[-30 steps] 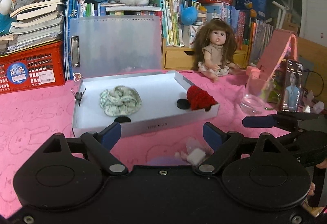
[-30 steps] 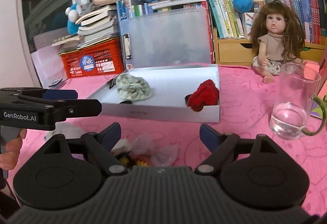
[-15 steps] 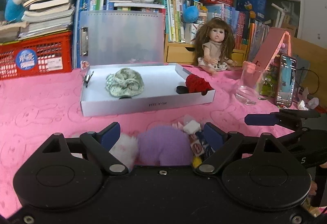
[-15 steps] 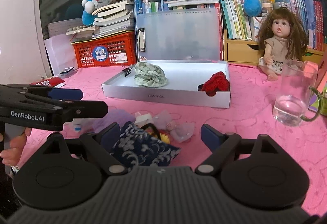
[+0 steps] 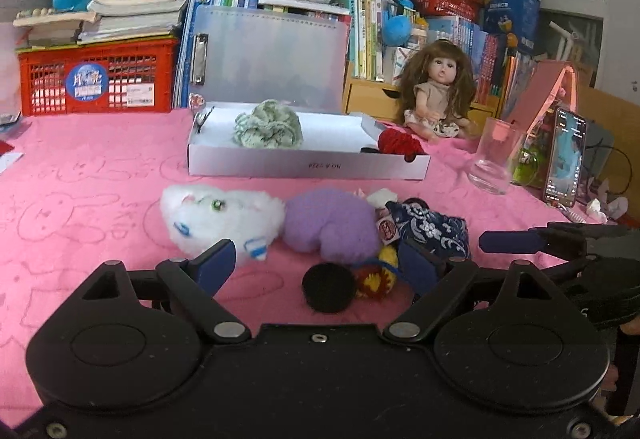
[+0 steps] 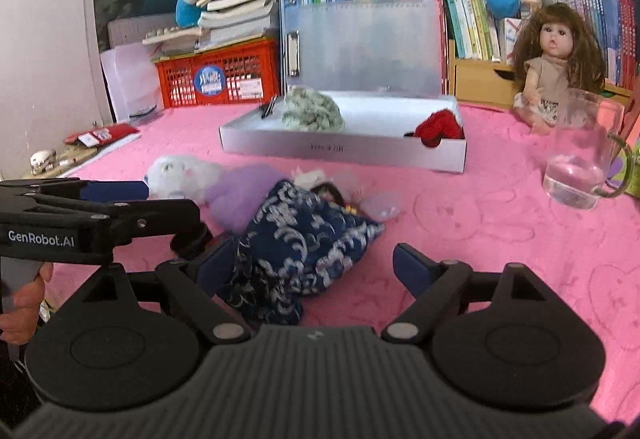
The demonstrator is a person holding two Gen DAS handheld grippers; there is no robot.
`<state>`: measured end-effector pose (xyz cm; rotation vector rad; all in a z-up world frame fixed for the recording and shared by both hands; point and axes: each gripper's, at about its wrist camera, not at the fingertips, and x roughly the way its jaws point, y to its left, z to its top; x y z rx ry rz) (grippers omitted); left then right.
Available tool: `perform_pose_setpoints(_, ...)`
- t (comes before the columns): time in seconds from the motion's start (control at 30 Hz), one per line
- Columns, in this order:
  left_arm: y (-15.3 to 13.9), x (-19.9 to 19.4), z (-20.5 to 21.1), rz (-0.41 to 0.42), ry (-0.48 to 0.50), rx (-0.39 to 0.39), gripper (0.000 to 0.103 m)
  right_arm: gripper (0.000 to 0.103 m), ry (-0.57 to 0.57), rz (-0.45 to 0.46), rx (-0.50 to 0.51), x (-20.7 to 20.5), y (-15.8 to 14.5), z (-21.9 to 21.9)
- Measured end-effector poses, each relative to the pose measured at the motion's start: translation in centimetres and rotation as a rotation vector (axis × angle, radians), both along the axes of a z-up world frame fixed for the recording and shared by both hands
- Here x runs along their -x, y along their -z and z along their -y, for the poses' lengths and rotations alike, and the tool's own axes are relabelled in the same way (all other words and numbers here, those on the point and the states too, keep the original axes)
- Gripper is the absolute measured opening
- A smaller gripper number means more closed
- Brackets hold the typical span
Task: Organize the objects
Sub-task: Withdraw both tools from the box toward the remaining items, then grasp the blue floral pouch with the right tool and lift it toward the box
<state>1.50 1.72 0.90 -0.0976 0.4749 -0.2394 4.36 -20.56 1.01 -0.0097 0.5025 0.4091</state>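
A pile of small things lies on the pink cloth: a white fluffy scrunchie (image 5: 224, 217), a purple fluffy one (image 5: 330, 225), a navy floral pouch (image 5: 430, 227) (image 6: 304, 239), a black round pad (image 5: 329, 287) and a red-yellow trinket (image 5: 374, 277). Behind stands a white shallow box (image 5: 308, 165) (image 6: 344, 149) holding a green scrunchie (image 5: 268, 125) and a red one (image 5: 398, 143). My left gripper (image 5: 316, 265) is open, just before the pile. My right gripper (image 6: 314, 267) is open, with the pouch between its fingers. Neither holds anything.
A glass cup (image 5: 496, 157) (image 6: 580, 149) with water, a phone (image 5: 564, 159) and a pink stand are at the right. A doll (image 5: 438, 95), books, a red crate (image 5: 98, 79) and a clear folder (image 5: 272, 59) line the back. Small items (image 6: 96, 137) lie at the left edge.
Both grippers have pulled back from the box toward me. The pile of scrunchies and the pouch, mostly hidden before, now shows in full before the fingers.
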Motion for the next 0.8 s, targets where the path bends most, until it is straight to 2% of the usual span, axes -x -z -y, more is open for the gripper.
perform_pose_setpoints(0.17,0.2,0.1,-0.1,-0.002,0.001,0.02,0.075,0.092,-0.002,0.004,0.007,0.2,0.1,-0.3)
perform_pose_setpoints(0.33,0.3,0.1,0.0,-0.012,0.01,0.025,0.057,0.092,0.002,0.001,-0.013,0.2,0.2,-0.2)
perform_pose_setpoints(0.63,0.9,0.1,0.4,-0.018,0.034,0.003,0.051,0.092,-0.014,-0.006,-0.051,-0.3,0.0,-0.6)
perform_pose_setpoints(0.8,1.5,0.0,0.8,-0.046,0.044,-0.006,0.048,0.092,0.004,-0.046,-0.122,-1.2,-0.2,-0.2)
